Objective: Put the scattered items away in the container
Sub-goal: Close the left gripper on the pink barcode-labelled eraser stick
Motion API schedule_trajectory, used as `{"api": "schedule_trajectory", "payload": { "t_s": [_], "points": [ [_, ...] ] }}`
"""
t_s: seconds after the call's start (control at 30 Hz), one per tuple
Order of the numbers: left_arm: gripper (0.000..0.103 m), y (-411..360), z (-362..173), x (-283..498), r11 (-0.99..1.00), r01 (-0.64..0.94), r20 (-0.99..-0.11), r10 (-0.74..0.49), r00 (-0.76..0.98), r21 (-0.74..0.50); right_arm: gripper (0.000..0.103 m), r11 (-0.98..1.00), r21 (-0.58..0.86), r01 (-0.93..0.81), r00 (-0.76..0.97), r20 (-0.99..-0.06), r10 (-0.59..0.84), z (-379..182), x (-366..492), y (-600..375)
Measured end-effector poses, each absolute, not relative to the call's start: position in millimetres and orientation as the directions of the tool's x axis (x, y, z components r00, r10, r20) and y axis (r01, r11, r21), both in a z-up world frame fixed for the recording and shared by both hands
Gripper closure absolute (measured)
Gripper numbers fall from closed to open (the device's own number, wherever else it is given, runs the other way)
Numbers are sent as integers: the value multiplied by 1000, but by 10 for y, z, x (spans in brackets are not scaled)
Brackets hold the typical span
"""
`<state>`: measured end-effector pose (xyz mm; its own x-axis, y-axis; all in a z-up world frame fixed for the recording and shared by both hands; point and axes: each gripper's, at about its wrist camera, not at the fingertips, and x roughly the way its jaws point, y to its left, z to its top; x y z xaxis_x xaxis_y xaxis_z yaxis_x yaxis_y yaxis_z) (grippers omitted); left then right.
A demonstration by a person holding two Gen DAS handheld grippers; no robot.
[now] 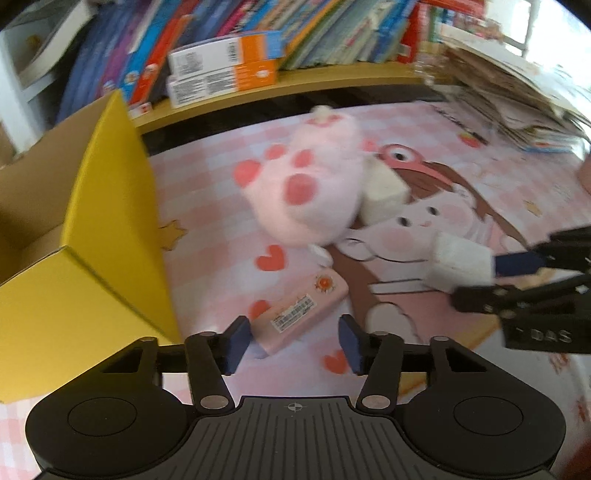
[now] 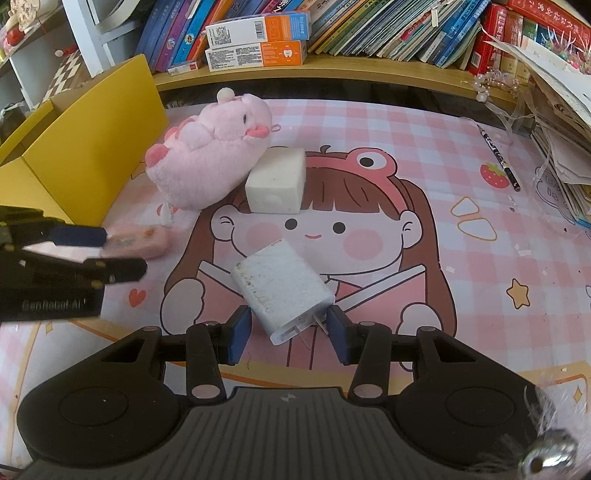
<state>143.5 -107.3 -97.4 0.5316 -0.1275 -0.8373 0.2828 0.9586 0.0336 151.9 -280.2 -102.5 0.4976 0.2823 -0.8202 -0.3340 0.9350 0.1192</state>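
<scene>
A small pink case (image 1: 306,310) lies on the cartoon mat, between the fingers of my left gripper (image 1: 293,339). Its near corner is against the left pad, and a gap shows at the right pad, so the gripper is open. The right wrist view shows the blurred left gripper (image 2: 107,253) at that case (image 2: 144,240). My right gripper (image 2: 290,330) is shut on a white charger plug (image 2: 284,288), prongs toward the camera. From the left wrist view, the right gripper (image 1: 491,280) holds the charger (image 1: 458,258). The yellow cardboard box (image 1: 110,206) stands open at the left.
A pink plush toy (image 2: 210,158) leans on a white foam block (image 2: 277,181) mid-mat, beside the yellow box (image 2: 92,140). A pencil (image 2: 498,158) lies at the far right. A shelf of books (image 2: 332,29) lines the back; stacked papers (image 2: 565,147) crowd the right edge.
</scene>
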Motion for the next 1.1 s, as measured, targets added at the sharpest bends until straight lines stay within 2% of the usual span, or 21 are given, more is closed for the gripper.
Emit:
{"api": "schedule_trajectory", "payload": {
  "t_s": [0.33,0.6,0.77,0.9,1.1],
  "points": [
    [56,-1125,-996,1513,923,375,-839,-138,527,83,58,930,101,-354,509,-813,282,-1004,1533,-2772],
    [56,-1110,-1064,1574,928,368,-851,-149,504,56,49,924,84,-374,520,-806,284,-1006,1598,-2738],
    [72,-1139,-1052,1542,925,378,-860,-170,480,28,40,921,64,-385,535,-798,279,-1000,1620,-2699],
    [72,-1178,-1031,1501,922,388,-863,-201,464,-6,40,919,60,-390,534,-798,278,-1012,1636,-2693],
    [71,-1197,-1053,1555,924,381,-861,-187,473,8,41,916,60,-396,528,-802,281,-1036,1650,-2690]
  ]
}}
